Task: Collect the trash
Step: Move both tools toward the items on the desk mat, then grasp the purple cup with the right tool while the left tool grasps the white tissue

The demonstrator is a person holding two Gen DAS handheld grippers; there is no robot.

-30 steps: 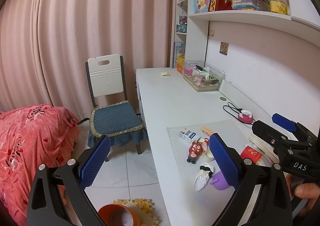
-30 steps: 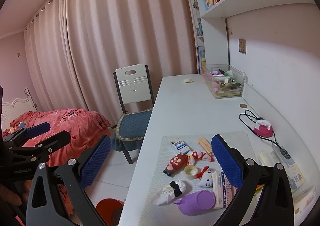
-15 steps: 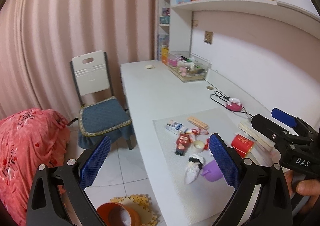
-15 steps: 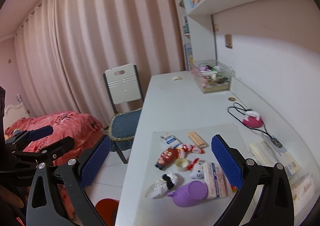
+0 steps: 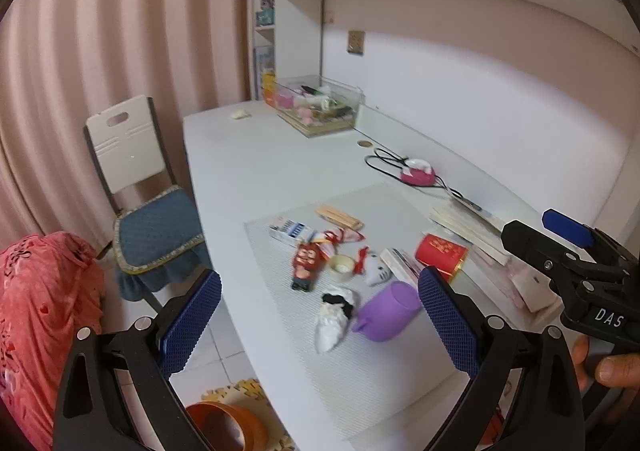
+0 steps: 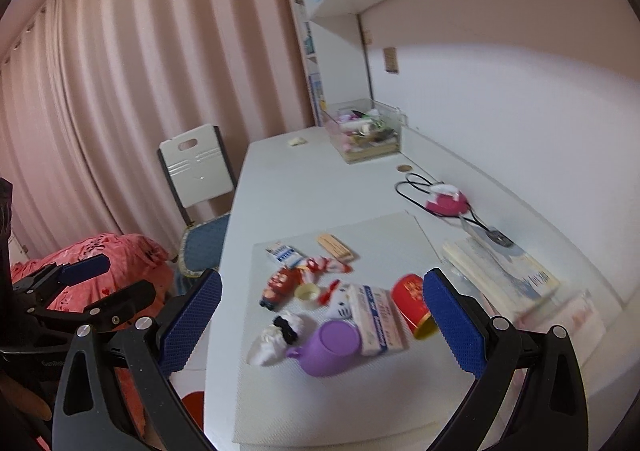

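A grey mat [image 5: 352,379] [image 6: 320,403] on the white desk carries a cluster of small items: a crumpled white tissue with a black bit [image 5: 332,319] [image 6: 274,335], a purple cup on its side [image 5: 388,317] [image 6: 330,347], a tape roll [image 5: 341,268] [image 6: 307,292], a red figurine [image 5: 307,263] [image 6: 280,285], a red cup [image 5: 440,256] [image 6: 412,297] and small boxes [image 5: 290,230] [image 6: 376,319]. My left gripper [image 5: 320,327] is open and empty above the mat's near edge. My right gripper [image 6: 322,325] is open and empty, hovering over the same cluster.
An orange bin [image 5: 224,427] stands on the floor below the desk's near corner. A chair with a blue cushion [image 5: 152,227] sits at the desk's left. Books [image 6: 500,271], a pink device with cable [image 5: 418,173] and a clear organiser box [image 5: 316,111] lie along the wall.
Both grippers have moved forward and tilted down toward the desk, so the cluster of items on the mat looms larger. Both stay open and empty.
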